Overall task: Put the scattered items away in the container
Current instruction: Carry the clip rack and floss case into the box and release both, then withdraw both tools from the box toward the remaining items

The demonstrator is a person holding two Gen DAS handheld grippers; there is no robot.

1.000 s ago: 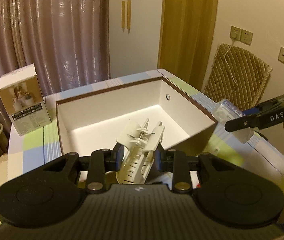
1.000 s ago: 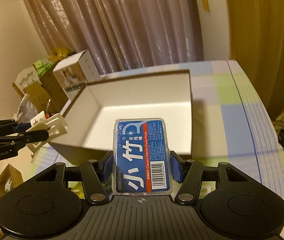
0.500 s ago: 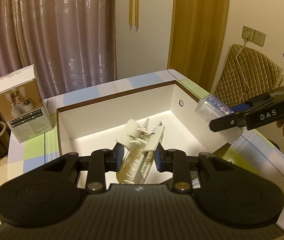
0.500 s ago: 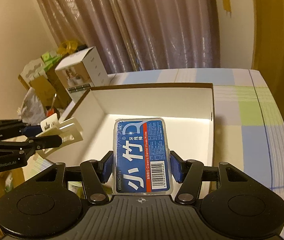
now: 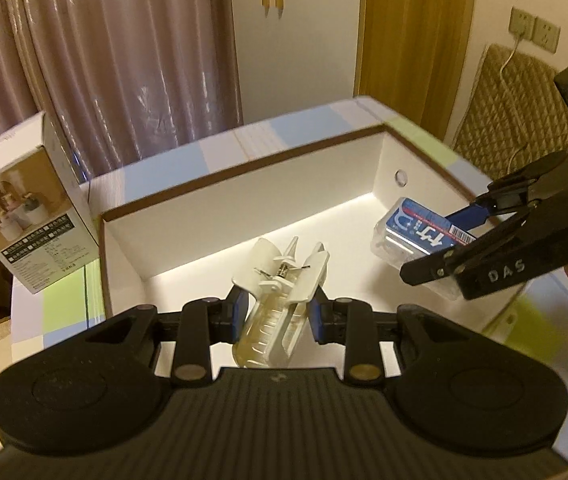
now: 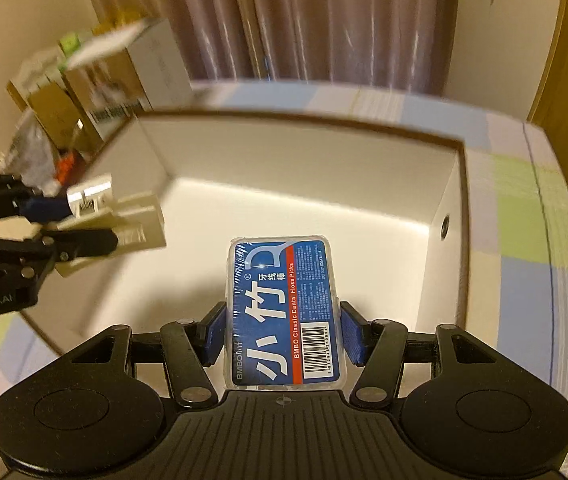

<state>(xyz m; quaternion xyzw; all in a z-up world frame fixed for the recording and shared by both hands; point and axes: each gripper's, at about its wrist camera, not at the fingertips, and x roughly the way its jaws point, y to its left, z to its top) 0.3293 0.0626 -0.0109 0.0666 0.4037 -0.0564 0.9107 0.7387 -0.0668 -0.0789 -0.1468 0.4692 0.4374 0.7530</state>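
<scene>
A white open box with a brown rim [image 5: 243, 168] [image 6: 304, 120] stands on the checked tablecloth. My left gripper [image 5: 277, 312] is shut on a clear bottle in a white plastic holder [image 5: 279, 304], held over the box's near inside. From the right wrist view the same holder [image 6: 119, 220] hangs at the box's left wall in the left gripper [image 6: 71, 224]. My right gripper [image 6: 284, 332] is shut on a blue dental floss pick box [image 6: 284, 312], above the box's floor. In the left wrist view this floss box [image 5: 416, 240] hangs over the right inside of the container, in the right gripper [image 5: 444, 244].
A tall printed carton [image 5: 31, 208] [image 6: 123, 76] stands on the table left of the white box. Cardboard boxes and bags [image 6: 39, 120] pile up beyond the table's left edge. Curtains hang behind. A quilted chair back [image 5: 520, 112] and wall sockets [image 5: 532, 32] are at the right.
Both grippers have moved forward and down over the white box, each keeping its item. The floss box now hangs inside the container's right wall instead of outside it.
</scene>
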